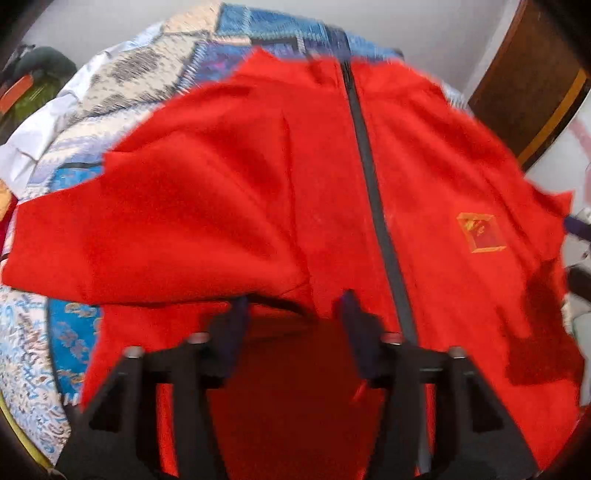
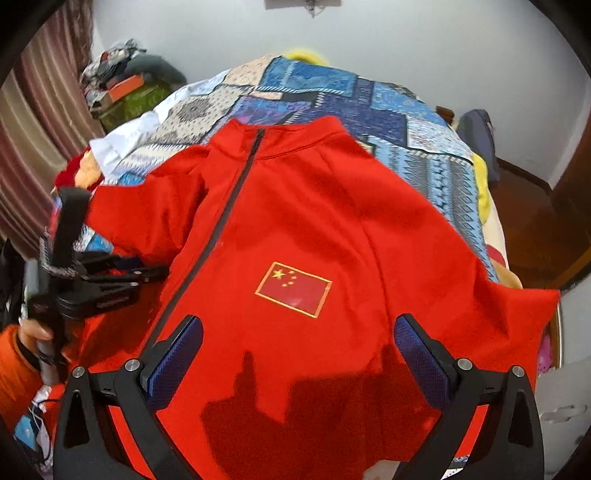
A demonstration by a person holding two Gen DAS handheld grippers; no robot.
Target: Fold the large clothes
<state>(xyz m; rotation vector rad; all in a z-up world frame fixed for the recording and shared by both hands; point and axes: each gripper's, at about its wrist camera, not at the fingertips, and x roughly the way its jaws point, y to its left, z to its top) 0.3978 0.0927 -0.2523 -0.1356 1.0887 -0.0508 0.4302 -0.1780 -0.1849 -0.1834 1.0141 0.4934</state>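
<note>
A red zip-up jacket [image 1: 221, 203] [image 2: 314, 221] lies front-up on the bed, its dark zip [image 1: 369, 177] [image 2: 221, 221] closed and a flag patch [image 2: 293, 289] [image 1: 480, 232] on the chest. One sleeve [image 1: 166, 221] lies folded across the body. My left gripper [image 1: 293, 310] hovers open just above the jacket near that sleeve's lower edge, nothing between its fingers; in the right wrist view it [image 2: 147, 273] reaches in from the left, held by a hand [image 2: 33, 332]. My right gripper [image 2: 299, 339] stands wide open over the lower chest, empty.
A blue and white patchwork quilt [image 2: 332, 92] [image 1: 258, 29] covers the bed under the jacket. A pile of clutter with an orange box [image 2: 125, 85] sits at the far left beside a striped curtain [image 2: 33, 129]. A wooden door [image 1: 528, 85] [image 2: 576, 206] stands to the right.
</note>
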